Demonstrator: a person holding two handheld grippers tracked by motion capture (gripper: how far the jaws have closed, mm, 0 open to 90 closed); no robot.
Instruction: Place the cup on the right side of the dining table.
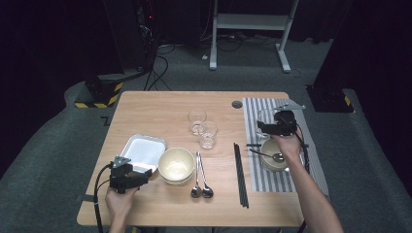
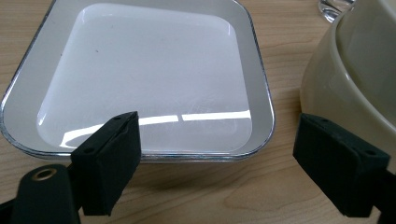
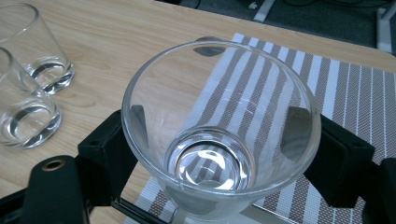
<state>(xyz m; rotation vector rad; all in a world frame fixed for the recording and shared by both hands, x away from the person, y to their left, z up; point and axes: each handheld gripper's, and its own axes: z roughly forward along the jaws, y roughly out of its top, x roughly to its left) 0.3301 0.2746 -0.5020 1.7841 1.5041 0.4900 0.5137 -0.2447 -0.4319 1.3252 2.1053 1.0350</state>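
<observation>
**Right gripper on a glass, left gripper wide above the tray**

From the high view we see the left gripper [image 1: 141,178] low at the near left of the table [image 1: 160,107], just before the tray [image 1: 143,151] and beside the cream bowl [image 1: 176,165]. The right gripper [image 1: 265,127] sits at the far end of the striped mat [image 1: 272,141], with a glass [image 1: 266,118] at its tip. Behind that hand, on the mat, is a second bowl [image 1: 274,155] with a spoon [image 1: 272,156] in it. Two more glasses [image 1: 202,127] stand mid-table, two spoons [image 1: 200,182] lie beside the cream bowl, and black chopsticks [image 1: 241,174] lie along the mat's left edge.

In the left gripper view we see the left gripper [image 2: 217,154] with its jaws spread wide and nothing between them. The left jaw hangs over the tray's [image 2: 154,84] near rim; the right jaw is close beside the bowl's [image 2: 355,79] wall, and we cannot tell whether it touches.

In the right gripper view we see the right gripper [image 3: 219,154] with its jaws on either side of the glass [image 3: 219,121], the pads showing through its wall and pressed against it. The glass stands upright over the mat's [image 3: 336,84] corner. The other two glasses [image 3: 28,79] stand apart to the left on bare wood.
</observation>
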